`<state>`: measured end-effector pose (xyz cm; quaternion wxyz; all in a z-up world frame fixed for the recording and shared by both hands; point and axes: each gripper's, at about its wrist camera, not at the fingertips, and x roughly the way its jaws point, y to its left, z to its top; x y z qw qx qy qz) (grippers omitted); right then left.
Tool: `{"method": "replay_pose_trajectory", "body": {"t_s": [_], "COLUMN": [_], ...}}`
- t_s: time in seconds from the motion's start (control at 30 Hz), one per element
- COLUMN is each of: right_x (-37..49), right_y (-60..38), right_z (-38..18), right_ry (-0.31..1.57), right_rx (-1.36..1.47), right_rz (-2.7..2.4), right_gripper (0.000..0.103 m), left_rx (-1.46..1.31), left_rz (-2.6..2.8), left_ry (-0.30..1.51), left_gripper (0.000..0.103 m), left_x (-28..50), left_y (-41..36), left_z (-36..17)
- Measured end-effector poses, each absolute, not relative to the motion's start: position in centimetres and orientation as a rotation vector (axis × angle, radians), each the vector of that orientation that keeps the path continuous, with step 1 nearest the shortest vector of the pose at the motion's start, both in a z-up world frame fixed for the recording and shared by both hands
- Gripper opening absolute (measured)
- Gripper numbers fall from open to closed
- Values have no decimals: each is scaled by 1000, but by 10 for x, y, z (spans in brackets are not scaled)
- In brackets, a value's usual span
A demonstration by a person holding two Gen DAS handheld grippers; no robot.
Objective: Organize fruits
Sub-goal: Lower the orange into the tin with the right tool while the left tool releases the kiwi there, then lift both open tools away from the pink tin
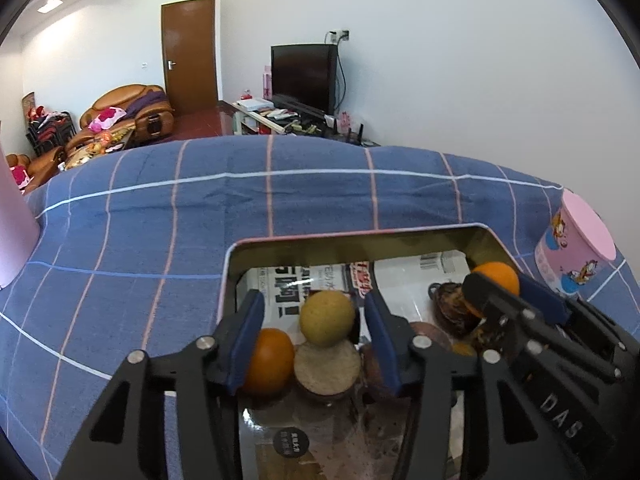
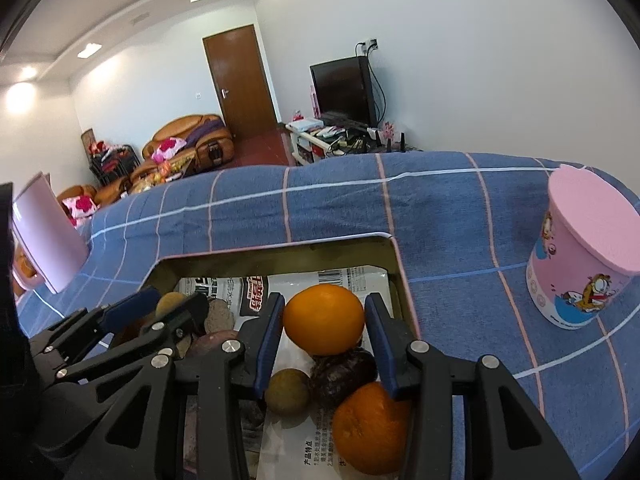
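A metal tin (image 1: 360,233) lined with printed packets sits on the blue checked cloth and holds several fruits. My left gripper (image 1: 314,320) is open above it, its blue pads on either side of a yellow-green round fruit (image 1: 327,318), apart from it. An orange (image 1: 270,362) and a pale cut-faced fruit (image 1: 327,366) lie below. My right gripper (image 2: 324,330) is open around an orange (image 2: 325,319) in the tin's right part (image 2: 400,264). A dark wrinkled fruit (image 2: 344,374), a small green-brown fruit (image 2: 287,391) and a second orange (image 2: 370,426) lie nearer. The right gripper also shows in the left wrist view (image 1: 500,292).
A pink cartoon cup with a pink lid (image 2: 584,256) stands on the cloth right of the tin, also in the left wrist view (image 1: 576,252). A pink container (image 2: 48,232) stands at the left. The table's far edge faces a room with sofa and TV.
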<state>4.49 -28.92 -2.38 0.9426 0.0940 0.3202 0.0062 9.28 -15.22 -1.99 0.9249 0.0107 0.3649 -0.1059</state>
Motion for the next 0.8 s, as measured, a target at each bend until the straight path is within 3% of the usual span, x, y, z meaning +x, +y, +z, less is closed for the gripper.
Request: {"method": "replay_pose_trajectory", "body": {"t_s": [0.1, 0.13, 0.17, 0.23, 0.43, 0.8], "right_x": [38, 36, 34, 32, 12, -1], "right_y": [-297, -299, -301, -300, -292, -285], "right_z": [-23, -22, -23, -21, -2, 5], "right_ry": [621, 607, 593, 573, 424, 332], "right_rx": [250, 274, 302, 340, 277, 179], "right_rz": [18, 17, 29, 55, -17, -148], "right_gripper": [44, 47, 62, 72, 74, 76], "left_rx": [39, 57, 72, 106, 252, 178], "left_rz": [-225, -213, -213, -227, -95, -92], "left_ry": [739, 728, 717, 694, 560, 614], "left_gripper": [63, 77, 88, 103, 103, 103], "left_x": [90, 88, 86, 80, 63, 69], "left_y": [-155, -157, -160, -166, -173, -151], "left_z": [-19, -17, -15, -12, -5, -8]}}
